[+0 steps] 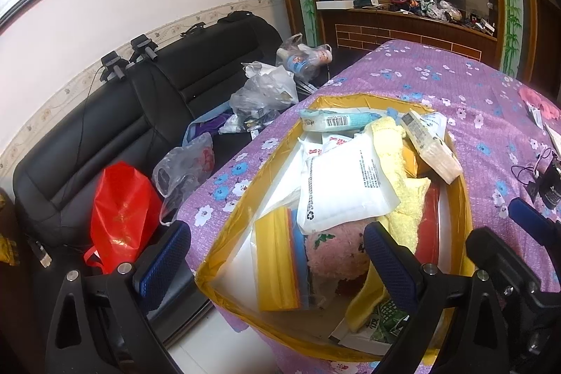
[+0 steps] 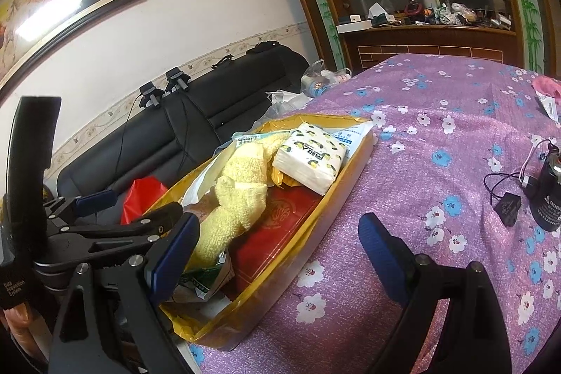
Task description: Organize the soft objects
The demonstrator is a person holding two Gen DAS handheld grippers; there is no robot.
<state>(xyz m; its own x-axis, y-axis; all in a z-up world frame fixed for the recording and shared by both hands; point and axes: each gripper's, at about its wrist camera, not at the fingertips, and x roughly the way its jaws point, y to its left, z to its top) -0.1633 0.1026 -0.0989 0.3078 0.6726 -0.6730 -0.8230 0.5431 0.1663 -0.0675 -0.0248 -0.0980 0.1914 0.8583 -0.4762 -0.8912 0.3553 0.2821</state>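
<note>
An open cardboard box (image 1: pixel 261 170) with yellow tape on its rim sits on the purple flowered tablecloth (image 2: pixel 438 135). Inside it lie a yellow towel (image 1: pixel 399 170), a white pouch (image 1: pixel 343 181), a pink plush (image 1: pixel 336 255), a lemon-print tissue pack (image 2: pixel 308 156) and a red flat box (image 2: pixel 277 233). My left gripper (image 1: pixel 277 263) hovers open over the near end of the box, above the plush, holding nothing. Open and empty too, my right gripper (image 2: pixel 277 255) straddles the box's right rim (image 2: pixel 336 195). A pink soft item (image 2: pixel 547 85) lies at the table's far right.
A black cylinder with thin cables (image 2: pixel 550 195) stands on the cloth at the right. Left of the table is a black sofa (image 1: pixel 105 128) with a red bag (image 1: pixel 122 216) and several plastic bags (image 1: pixel 263 90). A cluttered wooden cabinet (image 1: pixel 403 23) stands behind.
</note>
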